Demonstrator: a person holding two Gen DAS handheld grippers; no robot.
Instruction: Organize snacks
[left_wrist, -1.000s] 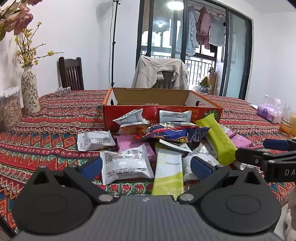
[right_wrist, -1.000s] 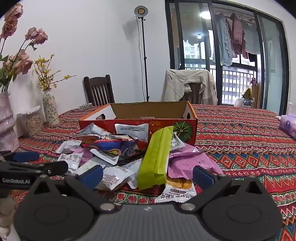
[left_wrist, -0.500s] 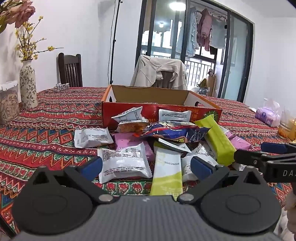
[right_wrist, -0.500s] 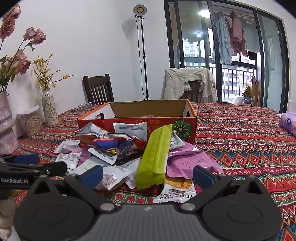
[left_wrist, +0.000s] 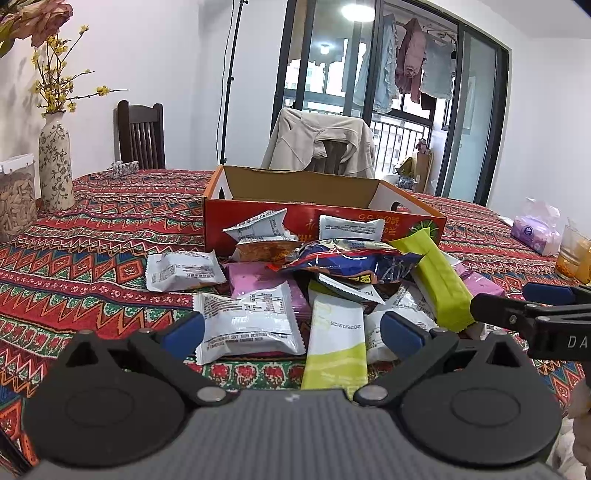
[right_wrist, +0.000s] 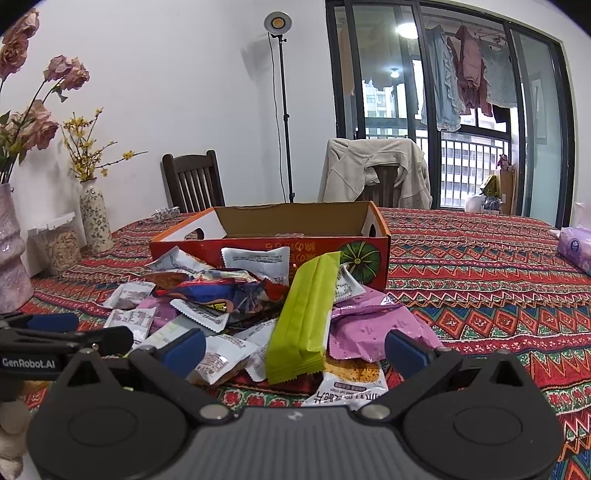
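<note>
Snack pile (left_wrist: 317, 288) lay heaped on patterned tabletop (left_wrist: 92, 258), just in front of open red cardboard box (left_wrist: 321, 206). Long green packet (right_wrist: 303, 314) leaned across heap. Left tool (left_wrist: 291, 332) hovered low before white packet (left_wrist: 251, 321), spread wide, gripping nothing. Right tool (right_wrist: 295, 349) likewise released, beside purple packet (right_wrist: 373, 332).

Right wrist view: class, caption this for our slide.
Open right tool faces snack packets piled before a red cardboard box.
</note>
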